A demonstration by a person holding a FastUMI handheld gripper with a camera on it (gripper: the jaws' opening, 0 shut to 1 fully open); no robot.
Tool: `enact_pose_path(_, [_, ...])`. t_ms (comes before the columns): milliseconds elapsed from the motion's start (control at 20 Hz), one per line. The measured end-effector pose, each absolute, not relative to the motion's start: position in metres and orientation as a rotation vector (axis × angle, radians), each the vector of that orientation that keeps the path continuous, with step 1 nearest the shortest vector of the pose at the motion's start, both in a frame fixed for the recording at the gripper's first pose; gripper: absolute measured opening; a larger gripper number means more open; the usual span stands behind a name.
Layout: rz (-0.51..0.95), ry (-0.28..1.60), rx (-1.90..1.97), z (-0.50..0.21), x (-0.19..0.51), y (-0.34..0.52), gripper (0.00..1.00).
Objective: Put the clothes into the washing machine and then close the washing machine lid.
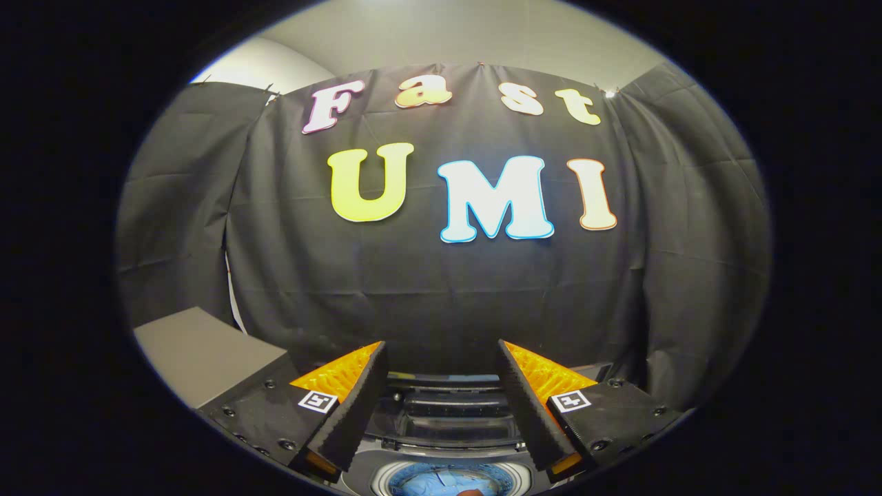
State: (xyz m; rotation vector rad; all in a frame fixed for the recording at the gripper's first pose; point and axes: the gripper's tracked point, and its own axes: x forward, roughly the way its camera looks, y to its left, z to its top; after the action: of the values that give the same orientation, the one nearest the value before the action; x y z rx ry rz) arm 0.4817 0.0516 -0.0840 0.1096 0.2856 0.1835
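Gripper (441,413) fingers spread apart, empty, above the washing machine (448,427) — its drum opening (444,480) partly cut off, contents unclear.

The tool (441,406) hangs with its fingers (355,413) spread apart and nothing between them, above the washing machine (448,420). Its round drum opening (444,480) lies below the fingers, blue cloth (431,482) inside. A grey surface (200,351) sits to the left

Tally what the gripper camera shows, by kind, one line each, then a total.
Washing machine, lid raised, bluish cloth visible in the drum: 1
Gripper, fingers open above the machine, holding nothing: 1
Grey box-like surface beside the machine: 1
Total: 3
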Motion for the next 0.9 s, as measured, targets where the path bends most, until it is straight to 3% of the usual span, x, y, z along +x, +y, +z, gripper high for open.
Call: enact_pose_path(900, [0.155,0.394,0.135,-0.154,0.555,0.076,0.97])
